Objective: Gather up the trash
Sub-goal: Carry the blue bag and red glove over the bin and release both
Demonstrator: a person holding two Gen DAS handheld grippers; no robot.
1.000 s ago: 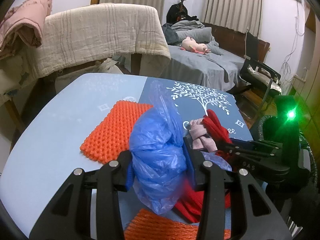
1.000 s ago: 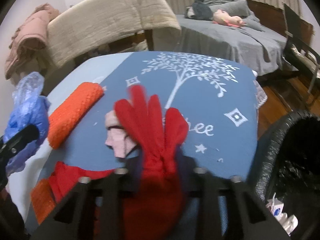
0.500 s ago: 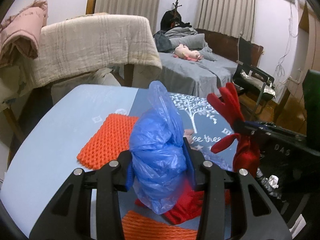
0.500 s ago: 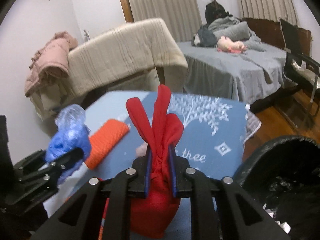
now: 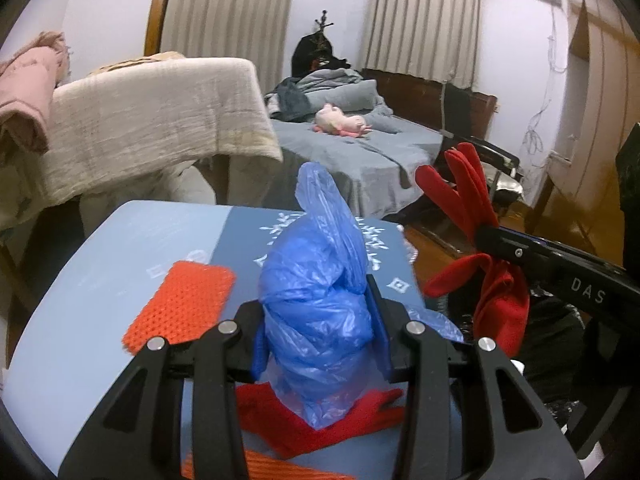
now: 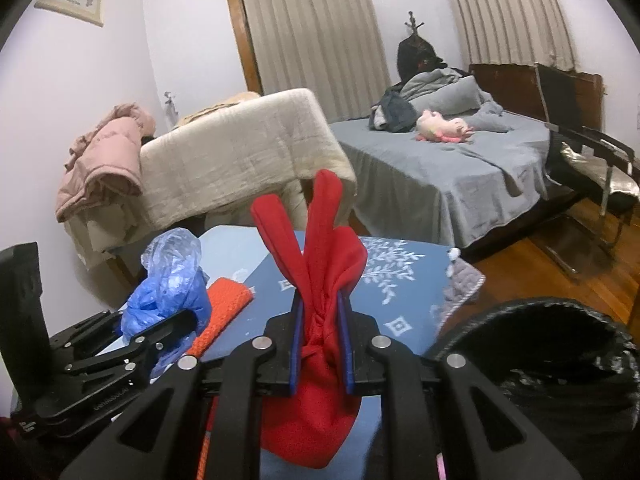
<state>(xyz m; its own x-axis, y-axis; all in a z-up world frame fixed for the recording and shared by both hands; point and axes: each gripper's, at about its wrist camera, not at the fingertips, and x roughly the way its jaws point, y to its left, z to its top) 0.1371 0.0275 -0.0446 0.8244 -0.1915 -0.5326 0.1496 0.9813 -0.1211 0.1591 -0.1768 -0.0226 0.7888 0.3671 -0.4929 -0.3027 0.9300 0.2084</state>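
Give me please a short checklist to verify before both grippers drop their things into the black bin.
1. Left gripper clamped on the blue plastic bag: ok.
2. Right gripper clamped on the red glove: ok.
3. Black bin open to receive things: ok.
4. Red glove over the bin mouth: not ok, the bin lies off to the right.
5. Blue plastic bag over the bin: cannot tell.
6. Table cleared: not ok, orange foam net and a second red glove remain.
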